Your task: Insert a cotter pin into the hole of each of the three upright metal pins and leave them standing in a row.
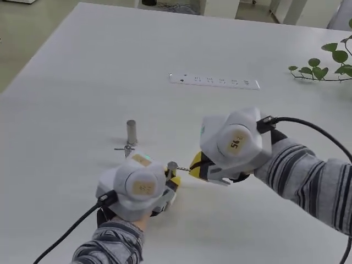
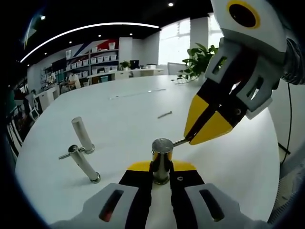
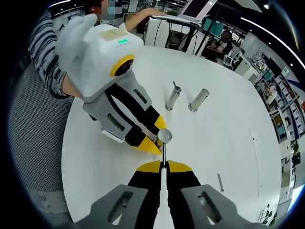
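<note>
Left gripper (image 2: 161, 168) clamped an upright silver metal pin (image 2: 162, 151); right gripper (image 3: 163, 167) pinched a thin steel cotter pin (image 3: 163, 153) (tip at that pin's head). Beyond, on the white table (image 1: 231, 33), stood a cottered pin (image 1: 127, 149), then a bare pin (image 1: 131, 132).

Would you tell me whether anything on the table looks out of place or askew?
Nothing stands out. The left gripper holds one metal pin upright while the right gripper holds a cotter pin against it. The bare pin and the finished pin stand nearby, and a spare cotter pin lies on the table.
</note>
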Demonstrator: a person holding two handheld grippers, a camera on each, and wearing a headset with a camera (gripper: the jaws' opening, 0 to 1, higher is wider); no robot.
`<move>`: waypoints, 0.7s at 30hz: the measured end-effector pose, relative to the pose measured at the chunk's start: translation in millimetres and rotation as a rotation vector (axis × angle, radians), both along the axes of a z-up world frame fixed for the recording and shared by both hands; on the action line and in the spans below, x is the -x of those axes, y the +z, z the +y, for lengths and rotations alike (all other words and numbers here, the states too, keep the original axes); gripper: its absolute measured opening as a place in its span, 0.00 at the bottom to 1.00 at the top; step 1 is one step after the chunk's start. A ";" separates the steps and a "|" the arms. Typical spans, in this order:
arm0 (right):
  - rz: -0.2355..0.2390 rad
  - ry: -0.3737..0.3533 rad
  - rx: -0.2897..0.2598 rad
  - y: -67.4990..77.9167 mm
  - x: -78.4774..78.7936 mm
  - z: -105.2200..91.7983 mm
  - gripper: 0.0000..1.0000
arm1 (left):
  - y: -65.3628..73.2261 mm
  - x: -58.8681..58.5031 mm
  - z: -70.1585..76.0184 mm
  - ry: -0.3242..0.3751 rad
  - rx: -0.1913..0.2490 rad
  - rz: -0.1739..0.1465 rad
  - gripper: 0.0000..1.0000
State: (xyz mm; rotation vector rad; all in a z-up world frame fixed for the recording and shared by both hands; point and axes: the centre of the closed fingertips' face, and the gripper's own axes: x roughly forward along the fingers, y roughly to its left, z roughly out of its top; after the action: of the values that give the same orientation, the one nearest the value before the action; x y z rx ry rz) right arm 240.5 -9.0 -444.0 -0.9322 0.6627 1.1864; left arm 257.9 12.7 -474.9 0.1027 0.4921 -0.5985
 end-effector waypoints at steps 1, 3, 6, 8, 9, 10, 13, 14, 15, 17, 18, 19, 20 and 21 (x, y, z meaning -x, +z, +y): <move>-0.002 0.002 0.001 -0.3 -0.8 -0.1 0.00 | 0.0 -0.2 0.3 0.004 0.000 0.000 0.10; -0.001 0.000 0.002 -0.7 -1.5 -0.1 0.00 | 0.0 -0.3 0.3 0.016 0.009 0.002 0.10; -0.003 0.001 -0.005 -0.8 -2.5 0.8 0.00 | -0.1 -0.7 0.4 0.030 0.018 0.000 0.10; 0.006 -0.004 -0.023 -0.9 -1.8 3.6 0.00 | -0.3 -0.5 0.0 0.034 0.016 -0.003 0.10; 0.000 0.002 -0.021 -1.3 -2.8 4.9 0.00 | -0.3 -0.5 0.0 0.034 0.013 -0.005 0.10; -0.006 0.008 -0.019 -1.0 -3.7 6.2 0.00 | -0.3 -0.6 0.1 0.035 0.012 -0.005 0.10; -0.005 0.010 -0.026 -1.0 -4.0 10.5 0.00 | -0.5 -0.9 0.2 0.040 0.017 -0.001 0.10; -0.006 0.013 -0.026 -1.0 -4.0 11.5 0.00 | -0.5 -0.7 0.2 0.041 0.016 -0.001 0.10; -0.006 0.015 -0.029 -0.9 -4.3 13.2 0.00 | -0.5 -0.8 0.2 0.043 0.016 -0.001 0.10; -0.005 0.014 -0.036 -0.9 -4.6 15.8 0.00 | -0.6 -0.9 0.1 0.048 0.020 -0.001 0.10; -0.004 0.013 -0.038 -0.8 -4.7 16.5 0.00 | -0.6 -0.9 0.1 0.049 0.021 -0.002 0.10; -0.005 0.014 -0.042 -0.8 -4.8 17.5 0.00 | -0.6 -1.1 0.1 0.051 0.021 -0.002 0.10; -0.005 0.014 -0.042 -0.8 -4.7 17.8 0.00 | -0.7 -1.3 0.1 0.051 0.021 -0.002 0.10; -0.006 0.016 -0.044 -0.8 -4.8 18.6 0.00 | -0.7 -1.5 0.0 0.053 0.021 -0.001 0.10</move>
State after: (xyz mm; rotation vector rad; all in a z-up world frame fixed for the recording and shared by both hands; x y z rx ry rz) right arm 245.3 9.6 -444.7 -0.9052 0.6233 1.2070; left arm 259.4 12.8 -475.6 0.0694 0.4860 -0.5514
